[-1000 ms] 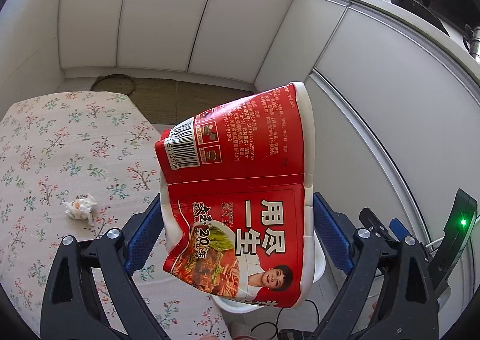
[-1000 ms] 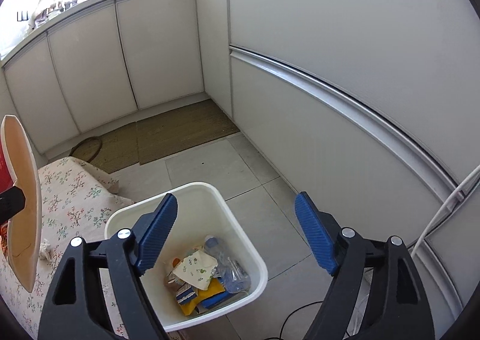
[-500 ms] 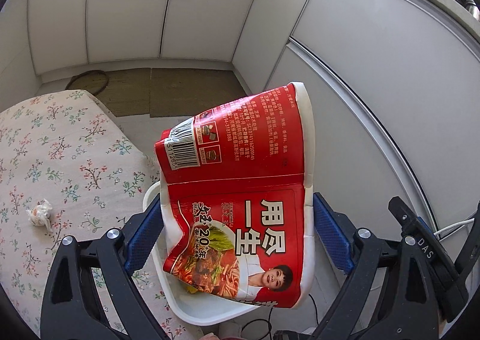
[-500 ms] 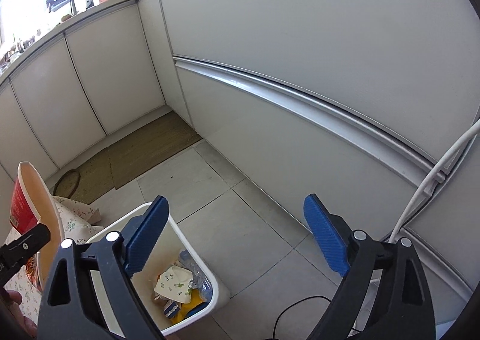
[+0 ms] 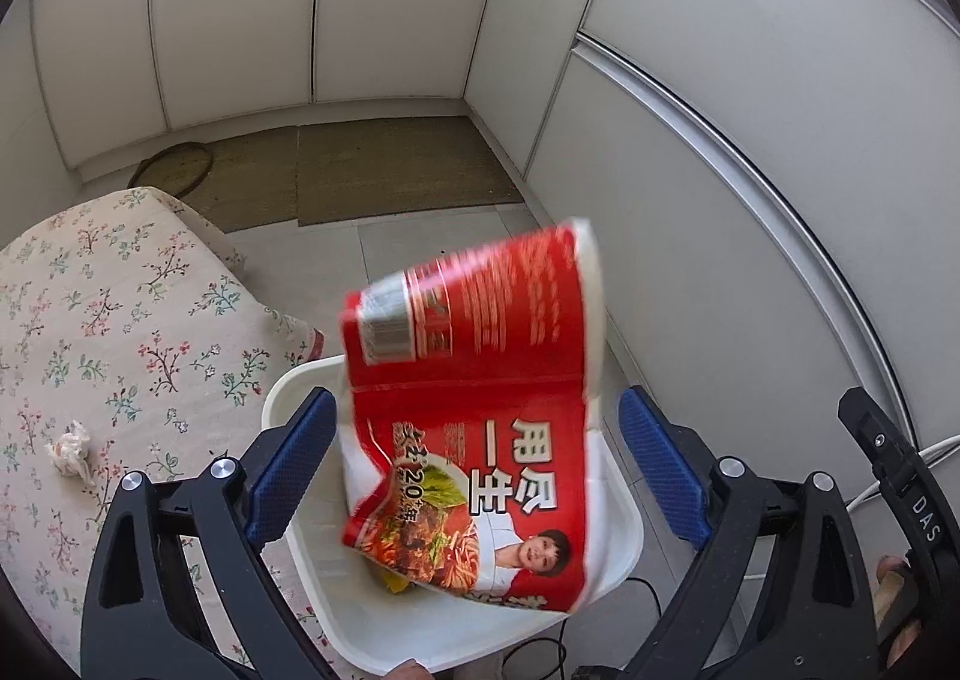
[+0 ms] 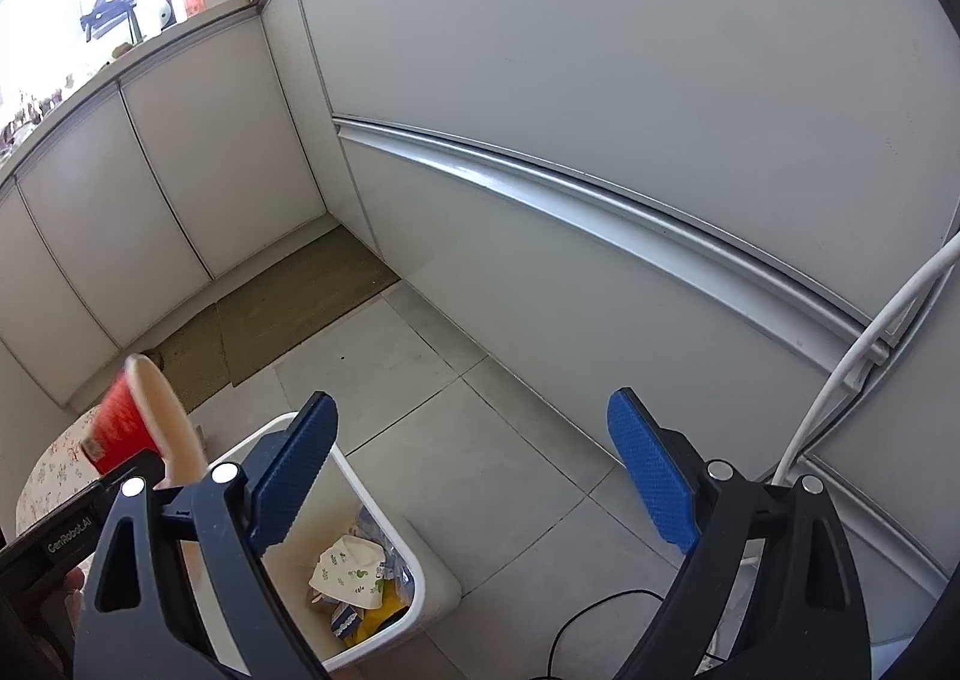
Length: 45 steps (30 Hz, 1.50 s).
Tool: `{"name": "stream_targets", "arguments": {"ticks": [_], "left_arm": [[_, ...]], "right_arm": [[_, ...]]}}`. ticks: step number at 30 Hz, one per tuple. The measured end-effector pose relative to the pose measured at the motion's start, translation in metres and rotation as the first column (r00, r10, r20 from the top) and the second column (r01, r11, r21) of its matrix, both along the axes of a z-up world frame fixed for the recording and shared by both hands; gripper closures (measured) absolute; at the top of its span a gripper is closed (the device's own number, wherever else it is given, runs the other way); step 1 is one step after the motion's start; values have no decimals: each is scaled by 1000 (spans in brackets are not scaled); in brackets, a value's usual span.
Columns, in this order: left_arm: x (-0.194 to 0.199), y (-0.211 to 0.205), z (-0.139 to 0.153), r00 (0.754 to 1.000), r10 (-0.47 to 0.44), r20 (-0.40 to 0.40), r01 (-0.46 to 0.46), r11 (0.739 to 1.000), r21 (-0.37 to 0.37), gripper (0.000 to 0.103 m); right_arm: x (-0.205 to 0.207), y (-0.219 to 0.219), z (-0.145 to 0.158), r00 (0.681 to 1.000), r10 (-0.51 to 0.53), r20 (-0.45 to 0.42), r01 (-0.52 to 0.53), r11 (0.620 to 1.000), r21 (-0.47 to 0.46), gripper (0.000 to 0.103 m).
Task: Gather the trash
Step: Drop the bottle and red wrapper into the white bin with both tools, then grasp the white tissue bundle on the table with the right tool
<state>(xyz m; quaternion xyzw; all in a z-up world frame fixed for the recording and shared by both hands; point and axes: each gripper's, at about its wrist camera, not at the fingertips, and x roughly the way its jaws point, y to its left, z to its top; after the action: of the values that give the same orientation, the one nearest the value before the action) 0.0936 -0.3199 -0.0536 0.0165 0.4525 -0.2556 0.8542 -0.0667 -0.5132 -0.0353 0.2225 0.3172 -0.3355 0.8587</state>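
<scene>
A crushed red instant-noodle cup (image 5: 474, 416) is blurred and tilted in the air over the white trash bin (image 5: 624, 548), between the blue pads of my left gripper (image 5: 474, 470); the jaws stand wide and do not touch it. The cup also shows in the right wrist view (image 6: 138, 422) above the bin's left rim. My right gripper (image 6: 474, 476) is open and empty, above the bin (image 6: 420, 590), which holds paper and wrappers (image 6: 351, 566). A crumpled tissue (image 5: 71, 447) lies on the floral tablecloth (image 5: 90, 320).
White cabinet fronts (image 6: 600, 110) line the corner. A brown floor mat (image 5: 384, 170) lies by them. A black cable (image 6: 600, 614) and a white cable (image 6: 852, 368) run at the right. The bin stands on the grey floor tiles beside the table.
The left gripper moved over the bin and its jaws widened; the cup came loose, dropping and tilting. The right gripper swung right, so the bin sits lower left in its view.
</scene>
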Motion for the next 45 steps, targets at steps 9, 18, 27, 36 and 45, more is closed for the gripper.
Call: {"name": "stream_targets", "arguments": {"ticks": [9, 18, 27, 36, 45], "left_arm": [[-3, 22, 7, 1000, 17, 26, -17, 1000, 9, 7], [1, 100, 30, 992, 77, 99, -88, 990, 114, 7], [9, 239, 33, 953, 300, 33, -301, 945, 124, 7], [7, 338, 41, 881, 474, -2, -471, 876, 106, 7], [-1, 407, 32, 819, 571, -49, -564, 819, 105, 7]], "right_arm": [[12, 12, 2, 999, 34, -11, -34, 999, -12, 14], [47, 61, 5, 979, 200, -43, -201, 980, -8, 14], [95, 155, 2, 859, 491, -147, -502, 863, -55, 14], [168, 309, -27, 510, 804, -304, -852, 522, -48, 14], [202, 426, -69, 138, 879, -457, -990, 127, -55, 14]]}}
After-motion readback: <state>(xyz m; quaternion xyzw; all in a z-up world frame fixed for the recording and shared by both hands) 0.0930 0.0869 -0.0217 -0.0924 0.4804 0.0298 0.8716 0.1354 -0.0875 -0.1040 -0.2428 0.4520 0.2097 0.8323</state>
